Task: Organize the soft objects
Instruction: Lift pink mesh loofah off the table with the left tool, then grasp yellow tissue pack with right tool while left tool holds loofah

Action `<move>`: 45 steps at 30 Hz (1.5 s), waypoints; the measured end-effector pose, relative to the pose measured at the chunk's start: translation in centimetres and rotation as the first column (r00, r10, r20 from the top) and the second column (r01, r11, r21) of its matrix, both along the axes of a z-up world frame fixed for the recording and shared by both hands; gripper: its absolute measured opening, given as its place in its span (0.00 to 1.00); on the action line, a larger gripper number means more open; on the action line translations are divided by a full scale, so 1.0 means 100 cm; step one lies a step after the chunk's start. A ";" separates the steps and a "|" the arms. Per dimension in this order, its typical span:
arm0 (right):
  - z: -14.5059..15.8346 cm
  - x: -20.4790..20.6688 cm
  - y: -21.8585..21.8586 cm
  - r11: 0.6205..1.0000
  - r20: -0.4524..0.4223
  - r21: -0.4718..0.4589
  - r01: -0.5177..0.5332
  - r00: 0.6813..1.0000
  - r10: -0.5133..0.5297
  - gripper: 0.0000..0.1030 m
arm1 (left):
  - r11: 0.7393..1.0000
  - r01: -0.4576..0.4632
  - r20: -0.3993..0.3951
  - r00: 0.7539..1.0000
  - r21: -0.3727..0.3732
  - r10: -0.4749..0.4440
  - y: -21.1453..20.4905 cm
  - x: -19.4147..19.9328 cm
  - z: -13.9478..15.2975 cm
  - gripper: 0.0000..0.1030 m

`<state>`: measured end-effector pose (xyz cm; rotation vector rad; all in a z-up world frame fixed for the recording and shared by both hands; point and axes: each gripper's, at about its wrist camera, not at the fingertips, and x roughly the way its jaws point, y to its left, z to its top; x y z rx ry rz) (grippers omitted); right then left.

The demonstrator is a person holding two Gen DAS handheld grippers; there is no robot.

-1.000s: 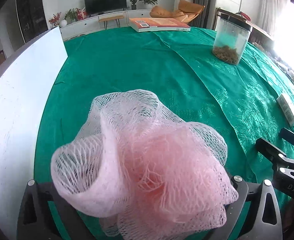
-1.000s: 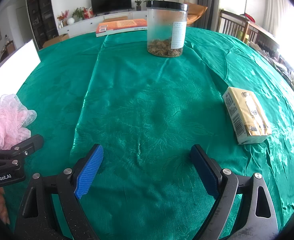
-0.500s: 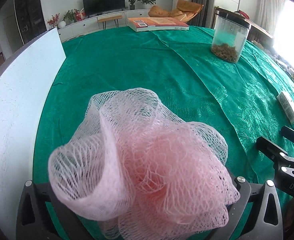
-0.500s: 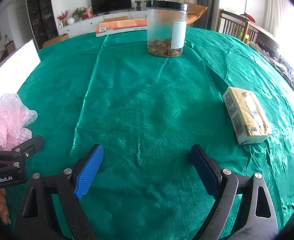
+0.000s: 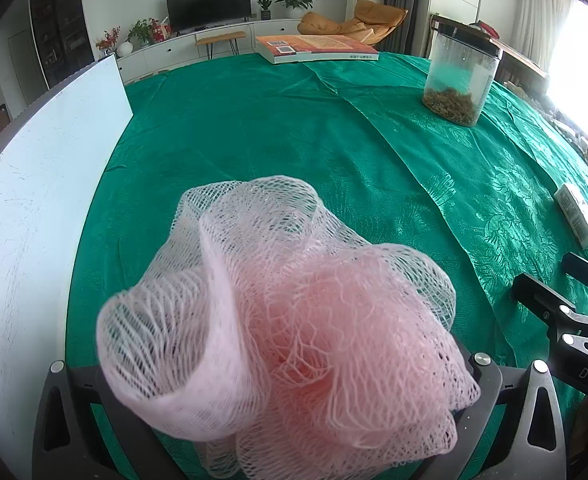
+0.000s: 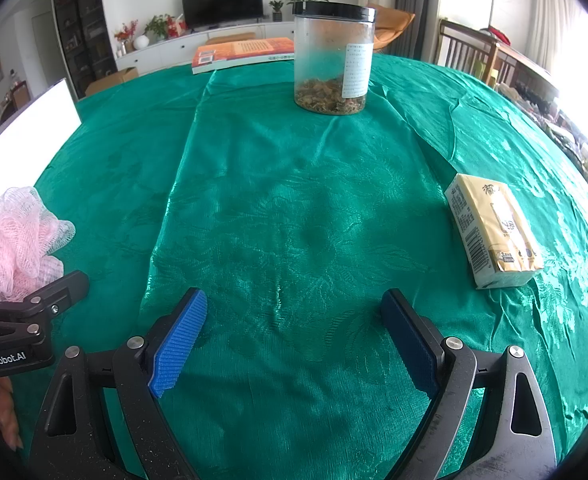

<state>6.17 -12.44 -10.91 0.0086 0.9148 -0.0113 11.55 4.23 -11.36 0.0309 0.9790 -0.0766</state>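
Note:
A pink mesh bath pouf point(image 5: 278, 320) fills the lower middle of the left wrist view, held between the fingers of my left gripper point(image 5: 278, 384), which is shut on it above the green tablecloth point(image 5: 254, 136). The pouf hides the fingertips. It also shows at the left edge of the right wrist view point(image 6: 14, 240), above the left gripper's body. My right gripper point(image 6: 294, 336) is open and empty, its blue pads point(image 6: 180, 336) spread wide over the cloth. A yellow tissue pack point(image 6: 494, 232) lies to its right.
A clear jar with a black lid point(image 6: 334, 60) stands at the far middle. An orange book point(image 6: 246, 54) lies at the table's far edge. A white board point(image 5: 34, 208) runs along the left side. The tissue pack also shows at the right point(image 5: 578, 216).
My left gripper with the pouf has shifted slightly, so the scene sits a little lower and farther in its view. The right gripper has not moved.

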 end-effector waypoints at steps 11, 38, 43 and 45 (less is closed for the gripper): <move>0.000 0.000 0.000 1.000 0.000 0.000 0.000 1.000 0.000 0.88 | 1.000 0.000 0.000 1.000 0.000 0.000 0.000 0.000 0.000 1.00; 0.019 0.013 -0.117 0.916 0.111 0.125 0.380 0.912 -0.394 0.87 | 1.000 0.001 0.001 1.000 0.000 -0.001 0.000 0.000 0.000 1.00; 0.006 0.016 -0.116 0.924 0.045 0.144 0.353 0.931 -0.362 0.87 | 1.000 0.001 0.001 1.000 0.000 -0.001 0.000 0.000 0.000 1.00; 0.004 0.017 -0.112 0.932 0.033 0.116 0.342 0.937 -0.348 0.87 | 1.000 0.001 0.001 1.000 0.000 -0.001 0.000 0.000 0.000 1.00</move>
